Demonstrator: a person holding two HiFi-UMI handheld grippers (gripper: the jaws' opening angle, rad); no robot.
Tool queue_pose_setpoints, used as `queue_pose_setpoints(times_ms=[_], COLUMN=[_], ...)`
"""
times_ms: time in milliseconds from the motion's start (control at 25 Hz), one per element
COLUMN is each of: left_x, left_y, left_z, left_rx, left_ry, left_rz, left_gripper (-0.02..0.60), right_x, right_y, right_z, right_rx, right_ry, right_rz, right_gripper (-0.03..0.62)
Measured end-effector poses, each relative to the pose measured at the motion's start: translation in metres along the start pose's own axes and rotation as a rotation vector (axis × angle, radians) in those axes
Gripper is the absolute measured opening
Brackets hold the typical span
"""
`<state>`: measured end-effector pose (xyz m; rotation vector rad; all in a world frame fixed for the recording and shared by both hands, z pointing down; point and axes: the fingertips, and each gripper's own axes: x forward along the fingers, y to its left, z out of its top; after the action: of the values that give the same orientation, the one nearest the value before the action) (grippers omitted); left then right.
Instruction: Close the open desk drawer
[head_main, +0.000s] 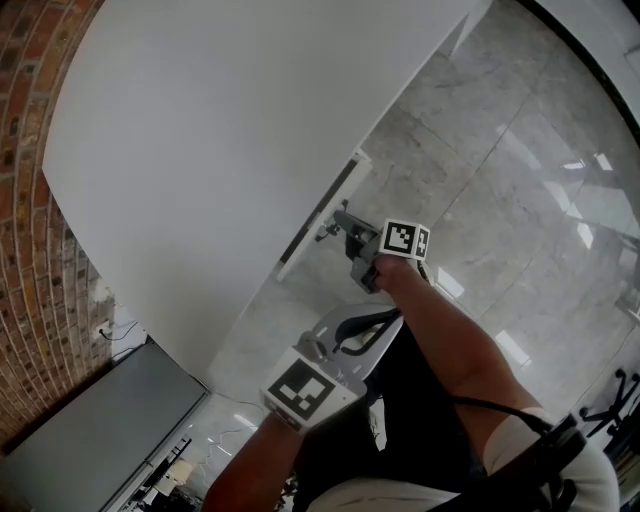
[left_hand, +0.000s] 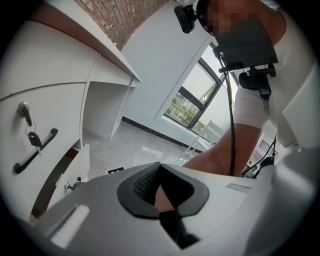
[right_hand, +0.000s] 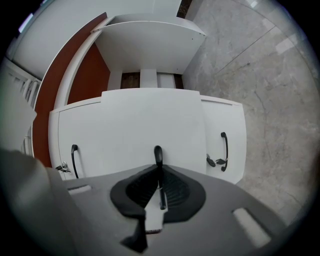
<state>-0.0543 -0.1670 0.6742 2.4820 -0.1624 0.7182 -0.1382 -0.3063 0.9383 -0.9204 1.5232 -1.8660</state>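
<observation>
From under the white desk top (head_main: 220, 150) an open drawer (head_main: 322, 215) sticks out over the floor. In the right gripper view its white front (right_hand: 135, 125) fills the middle. Its black handle (right_hand: 158, 154) runs down between the pads of my right gripper (right_hand: 161, 192), which is shut on it. In the head view the right gripper (head_main: 347, 228) reaches to the drawer front. My left gripper (head_main: 340, 345) hangs lower, near my body and away from the desk. The left gripper (left_hand: 159, 172) has its jaws together with nothing in them, and my right forearm (left_hand: 220, 155) shows past them.
Two closed drawer fronts flank the open one, each with a black handle (right_hand: 224, 150) (right_hand: 74, 161) and keys in a lock (right_hand: 215, 161). Grey marble floor (head_main: 500, 180) lies to the right. A brick wall (head_main: 30, 200) stands at the left. A window (left_hand: 195, 100) shows far off.
</observation>
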Motion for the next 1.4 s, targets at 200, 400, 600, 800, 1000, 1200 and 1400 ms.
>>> queue_pose_setpoints(times_ms=[200, 400, 600, 800, 1000, 1200, 1400], left_x=[-0.002, -0.003, -0.007, -0.013, -0.018, -0.025, -0.052], left_y=[0.005, 0.008, 0.012, 0.016, 0.009, -0.019, -0.069], left_z=[-0.005, -0.005, -0.002, 0.000, 0.006, 0.026, 0.058], left_rx=[0.001, -0.015, -0.015, -0.018, -0.039, -0.036, -0.028], left_ry=[0.005, -0.014, -0.024, -0.028, -0.045, -0.070, -0.099], left_rz=[0.012, 0.029, 0.043, 0.053, 0.065, 0.043, 0.013], left_gripper=[0.005, 0.005, 0.005, 0.005, 0.005, 0.005, 0.005], right_x=[0.014, 0.029, 0.044, 0.046, 0.041, -0.004, -0.068], right_y=[0.003, 0.006, 0.011, 0.010, 0.013, 0.023, 0.074], right_z=[0.004, 0.010, 0.009, 0.011, 0.006, 0.001, -0.019], right_rx=[-0.001, -0.004, -0.015, -0.029, -0.034, -0.076, -0.170], right_ry=[0.001, 0.003, 0.024, 0.023, 0.051, 0.061, 0.104], right_rz=[0.022, 0.015, 0.010, 0.002, -0.033, -0.120, -0.167], right_gripper=[0.023, 0.025, 0.023, 0.025, 0.067, 0.100, 0.099])
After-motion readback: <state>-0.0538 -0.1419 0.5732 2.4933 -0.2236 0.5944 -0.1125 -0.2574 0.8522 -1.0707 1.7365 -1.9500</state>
